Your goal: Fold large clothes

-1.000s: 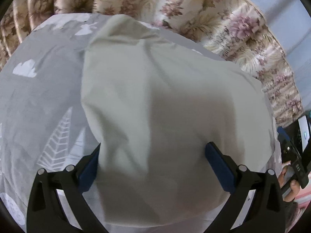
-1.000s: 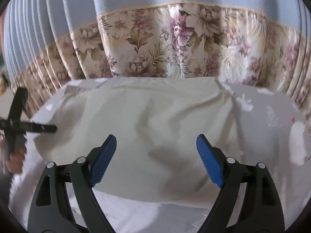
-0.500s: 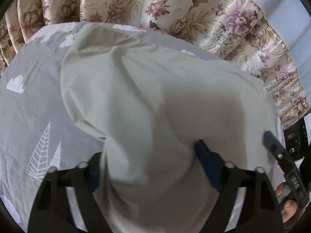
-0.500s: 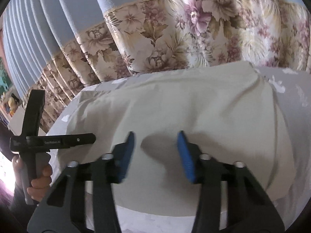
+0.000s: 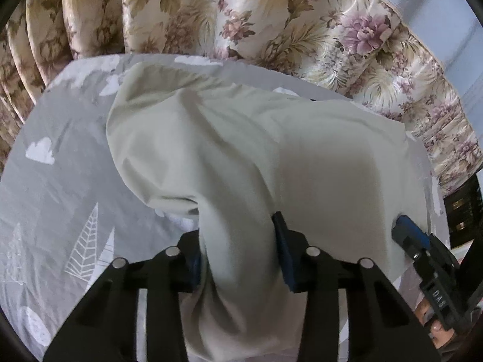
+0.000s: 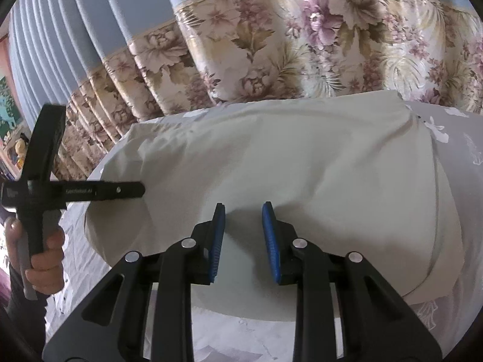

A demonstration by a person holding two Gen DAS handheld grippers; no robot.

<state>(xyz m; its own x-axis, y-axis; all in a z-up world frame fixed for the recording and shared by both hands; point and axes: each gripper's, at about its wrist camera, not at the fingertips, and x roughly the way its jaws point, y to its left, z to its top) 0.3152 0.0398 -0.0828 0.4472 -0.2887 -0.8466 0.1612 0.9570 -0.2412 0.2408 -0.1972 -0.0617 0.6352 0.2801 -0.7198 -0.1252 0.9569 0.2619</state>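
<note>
The left gripper is clamped on a bunched near edge of the pale garment spread on the grey bedsheet, while the right gripper, jaws narrow with nothing between, hovers over that garment: a fold seems begun, and next calls for carrying the pinched edge across toward the floral curtain.

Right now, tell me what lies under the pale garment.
Under the pale garment the grey printed bedsheet shows all round. Whatever lies beneath its middle is covered. The left tongs grip a bunched fold.

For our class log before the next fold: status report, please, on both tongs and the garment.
Left tongs shut on pale garment, bunched fold raised. Right tongs part-open above it, gripping nothing. Garment lies on grey bedsheet. Nothing in the way.
</note>
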